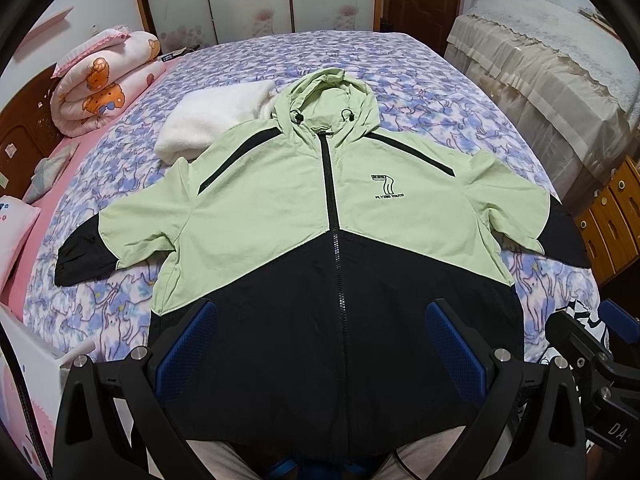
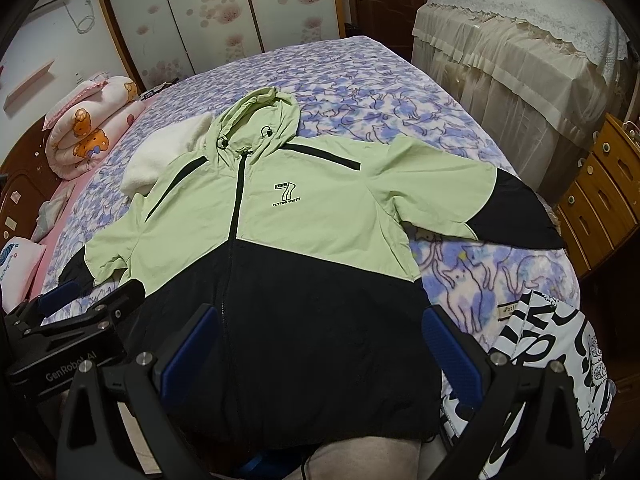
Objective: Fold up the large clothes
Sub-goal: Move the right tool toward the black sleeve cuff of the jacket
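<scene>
A light green and black hooded jacket (image 1: 280, 216) lies flat, front up and zipped, on the bed, hood away from me and both sleeves spread out. It also shows in the right wrist view (image 2: 304, 232). My left gripper (image 1: 320, 332) is open and empty, held above the black hem area. My right gripper (image 2: 316, 336) is open and empty too, above the hem right of the zip. The right gripper's body shows at the right edge of the left wrist view (image 1: 592, 344); the left gripper's body shows at the left of the right wrist view (image 2: 80, 320).
The bed has a purple floral cover (image 1: 420, 80). A white fleece garment (image 1: 212, 120) lies under the jacket's left shoulder. A black-and-white printed garment (image 2: 552, 360) lies at the near right corner. A rolled quilt (image 1: 100, 80) and pillows sit left. A draped cabinet (image 2: 520, 48) and wooden drawers (image 2: 600, 184) stand right.
</scene>
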`<state>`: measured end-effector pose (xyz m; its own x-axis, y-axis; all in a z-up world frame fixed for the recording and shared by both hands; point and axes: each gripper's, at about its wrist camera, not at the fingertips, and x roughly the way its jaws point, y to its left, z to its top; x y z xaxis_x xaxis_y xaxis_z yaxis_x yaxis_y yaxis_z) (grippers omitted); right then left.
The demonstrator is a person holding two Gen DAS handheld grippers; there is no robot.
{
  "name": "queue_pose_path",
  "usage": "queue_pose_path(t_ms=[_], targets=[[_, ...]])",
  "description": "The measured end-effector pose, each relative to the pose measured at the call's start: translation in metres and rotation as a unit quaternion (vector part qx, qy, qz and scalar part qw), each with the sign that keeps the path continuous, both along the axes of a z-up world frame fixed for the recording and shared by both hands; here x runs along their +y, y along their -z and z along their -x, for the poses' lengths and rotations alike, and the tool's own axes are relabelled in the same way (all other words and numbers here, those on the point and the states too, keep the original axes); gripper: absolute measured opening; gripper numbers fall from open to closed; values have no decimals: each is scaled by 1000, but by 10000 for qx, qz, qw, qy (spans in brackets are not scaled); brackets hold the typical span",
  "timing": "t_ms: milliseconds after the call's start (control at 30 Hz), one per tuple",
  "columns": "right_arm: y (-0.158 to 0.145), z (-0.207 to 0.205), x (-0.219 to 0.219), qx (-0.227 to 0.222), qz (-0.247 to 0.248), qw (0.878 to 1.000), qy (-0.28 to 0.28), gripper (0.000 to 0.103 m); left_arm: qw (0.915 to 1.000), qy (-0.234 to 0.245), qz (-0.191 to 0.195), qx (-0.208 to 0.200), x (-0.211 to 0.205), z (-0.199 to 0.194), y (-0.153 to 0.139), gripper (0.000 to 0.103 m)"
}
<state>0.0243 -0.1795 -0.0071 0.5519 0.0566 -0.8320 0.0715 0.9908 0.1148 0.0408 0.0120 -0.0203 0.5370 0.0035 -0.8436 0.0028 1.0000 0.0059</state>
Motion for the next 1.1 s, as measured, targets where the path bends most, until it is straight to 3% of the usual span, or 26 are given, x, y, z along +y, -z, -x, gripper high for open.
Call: queue_pose_path(t_ms=[567, 767, 1100], targets=[[1, -4, -3, 103, 56, 9999, 17, 101, 10000, -8, -13, 20, 0, -4, 5, 103], [16, -22, -18, 14, -110, 9999, 85, 101, 10000, -29, 4, -10, 1, -10, 8, 103], [14, -24, -36, 43, -68, 9998, 168, 101, 9997, -27, 130, 217, -20, -28, 11, 102]])
